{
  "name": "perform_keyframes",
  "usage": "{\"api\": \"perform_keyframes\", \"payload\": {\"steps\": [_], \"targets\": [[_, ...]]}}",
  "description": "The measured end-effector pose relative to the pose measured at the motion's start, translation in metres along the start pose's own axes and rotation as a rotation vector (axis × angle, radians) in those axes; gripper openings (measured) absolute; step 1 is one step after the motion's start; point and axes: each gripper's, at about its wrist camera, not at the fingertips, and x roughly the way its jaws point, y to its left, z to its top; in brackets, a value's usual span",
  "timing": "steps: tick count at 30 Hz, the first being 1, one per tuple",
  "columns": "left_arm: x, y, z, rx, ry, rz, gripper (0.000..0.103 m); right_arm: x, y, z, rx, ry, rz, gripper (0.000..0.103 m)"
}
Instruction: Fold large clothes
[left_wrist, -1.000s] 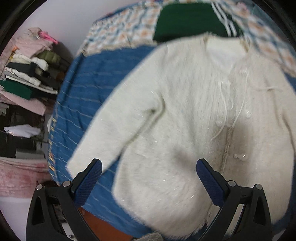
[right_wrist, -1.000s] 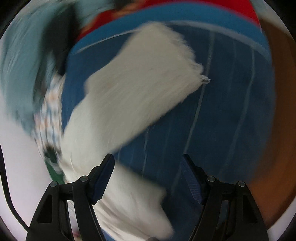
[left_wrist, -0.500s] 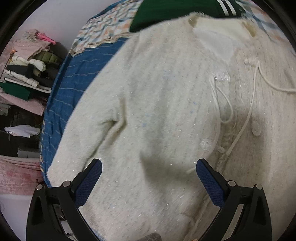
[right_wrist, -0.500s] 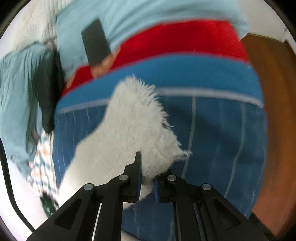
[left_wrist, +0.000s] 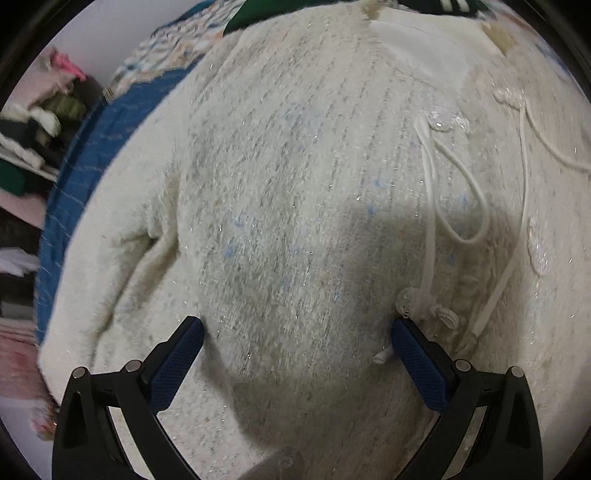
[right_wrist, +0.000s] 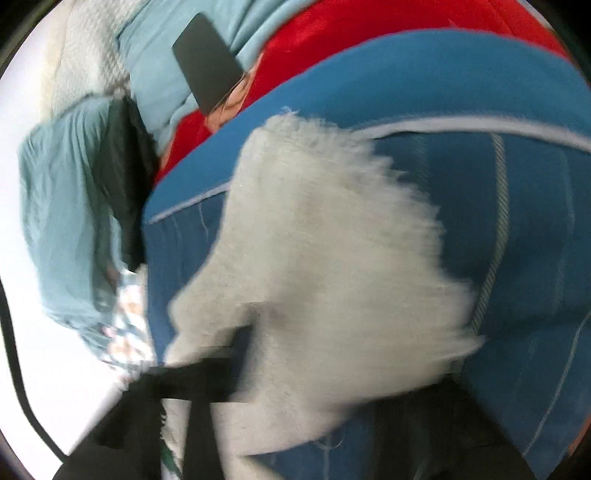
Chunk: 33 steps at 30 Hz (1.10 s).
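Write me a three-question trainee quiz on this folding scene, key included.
1. True or false: the left gripper is open above the cream cardigan.
2. The blanket under the cardigan is: A) red, B) blue with stripes, C) green.
3. Fill in: in the right wrist view, the fluffy white sleeve covers the right gripper, so its state ____ be told.

Key: 1 true; 2 B; 3 cannot.
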Motion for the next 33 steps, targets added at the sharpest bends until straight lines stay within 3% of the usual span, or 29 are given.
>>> {"api": "perform_keyframes", "payload": {"steps": [3,6,9,12,15,18,21,24,26,29,32,33], "targets": [[0.001,0.007,0.003,-0.005,0.012,-0.056,0.103,-0.011,0.03,0.0,-0.062,-0.026,0.003,0.01],[0.0,0.016,0.006,-0.013,0.021,-0.084,0.103,-0.051,0.065,-0.007,-0.186,-0.075,0.025,0.009],[-0.005,0.032,0.007,-0.035,0.029,-0.1,0.103,-0.083,0.124,-0.03,-0.316,-0.099,0.087,0.008],[-0.016,0.06,0.008,-0.074,0.014,-0.098,0.103,-0.105,0.194,-0.076,-0.494,-0.101,0.146,0.008],[-0.024,0.099,0.008,-0.125,-0.006,-0.081,0.103,-0.102,0.267,-0.149,-0.693,-0.043,0.191,0.008],[-0.032,0.147,-0.001,-0.193,-0.017,-0.06,0.103,-0.086,0.313,-0.233,-0.898,0.025,0.207,0.008],[-0.03,0.196,-0.018,-0.265,-0.013,-0.025,0.103,-0.043,0.346,-0.352,-1.159,0.125,0.21,0.008],[-0.018,0.249,-0.049,-0.369,0.044,0.015,0.103,0.004,0.342,-0.464,-1.403,0.206,0.166,0.008],[-0.009,0.274,-0.068,-0.434,0.084,0.028,0.103,0.044,0.318,-0.543,-1.569,0.286,0.107,0.008],[0.01,0.316,-0.098,-0.539,0.144,0.044,0.103,0.097,0.266,-0.626,-1.782,0.366,-0.027,0.008],[0.02,0.347,-0.126,-0.657,0.182,0.01,0.103,0.133,0.218,-0.663,-1.902,0.431,-0.222,0.018],[0.02,0.349,-0.133,-0.694,0.182,-0.02,0.103,0.132,0.213,-0.666,-1.908,0.447,-0.225,0.024]]}}
